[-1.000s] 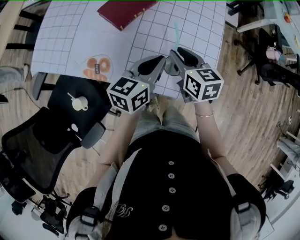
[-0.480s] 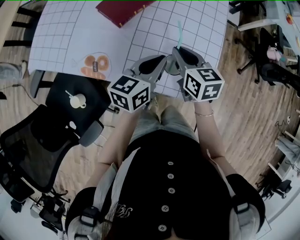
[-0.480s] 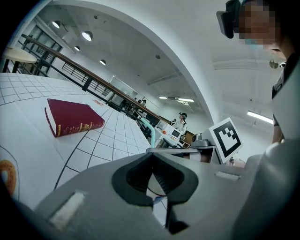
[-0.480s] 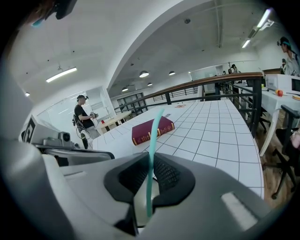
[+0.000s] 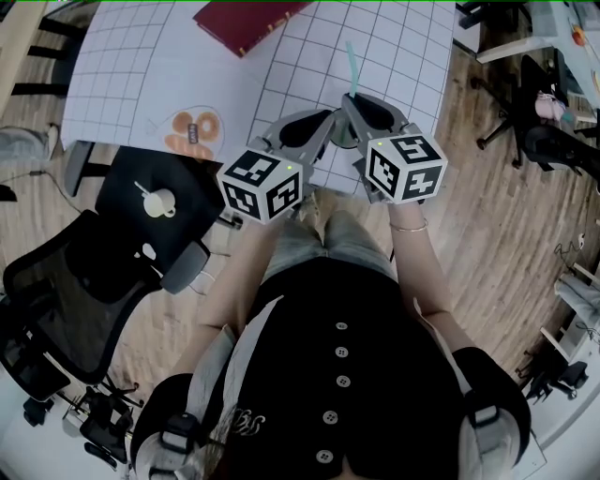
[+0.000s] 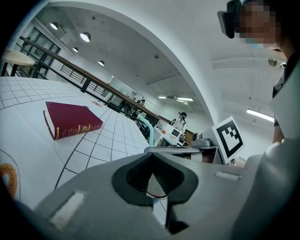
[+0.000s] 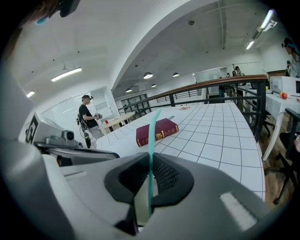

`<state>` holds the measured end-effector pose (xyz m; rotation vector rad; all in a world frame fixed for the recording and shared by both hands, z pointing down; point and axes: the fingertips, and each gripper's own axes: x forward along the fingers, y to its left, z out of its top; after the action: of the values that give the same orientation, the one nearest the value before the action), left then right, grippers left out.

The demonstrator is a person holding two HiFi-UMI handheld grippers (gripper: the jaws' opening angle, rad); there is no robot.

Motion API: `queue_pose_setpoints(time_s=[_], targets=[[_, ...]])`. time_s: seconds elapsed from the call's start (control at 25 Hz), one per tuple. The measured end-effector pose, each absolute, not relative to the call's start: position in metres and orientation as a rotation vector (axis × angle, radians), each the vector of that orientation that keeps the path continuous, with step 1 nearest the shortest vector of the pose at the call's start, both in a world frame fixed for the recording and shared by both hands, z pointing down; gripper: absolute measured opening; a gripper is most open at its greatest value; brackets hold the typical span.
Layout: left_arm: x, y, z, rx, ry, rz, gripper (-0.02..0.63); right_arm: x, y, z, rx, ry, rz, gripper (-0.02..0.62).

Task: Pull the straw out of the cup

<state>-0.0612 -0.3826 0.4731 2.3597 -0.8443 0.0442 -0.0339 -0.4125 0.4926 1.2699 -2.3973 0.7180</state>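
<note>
A teal straw (image 5: 352, 67) stands up past the near edge of the white gridded table (image 5: 141, 75). In the right gripper view the straw (image 7: 152, 136) runs straight up between the jaws of my right gripper (image 7: 149, 161), which are closing, and the pads pinch it. My left gripper (image 6: 153, 161) is shut low on a pale cup (image 6: 154, 185), with the straw (image 6: 146, 129) rising just behind the jaws. In the head view the left gripper (image 5: 323, 127) and the right gripper (image 5: 354, 103) sit side by side and hide the cup.
A dark red book (image 5: 248, 21) lies at the table's far side. A doughnut picture (image 5: 195, 131) is at the near left edge. A black office chair (image 5: 84, 291) with a small pale object stands left of the person. Wooden floor lies to the right.
Both grippers stay where they were by the straw. The head view has only shifted slightly, and the straw still stands upright.
</note>
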Motion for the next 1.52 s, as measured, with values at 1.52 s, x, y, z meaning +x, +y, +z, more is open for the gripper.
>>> queue_pose_setpoints(time_s=[1.52], targets=[[-0.1,-0.397,0.362,2.605,-1.008,-0.088,0.0,-0.049,-0.413,0.344,1.313,-2.688,0.365,0.018]])
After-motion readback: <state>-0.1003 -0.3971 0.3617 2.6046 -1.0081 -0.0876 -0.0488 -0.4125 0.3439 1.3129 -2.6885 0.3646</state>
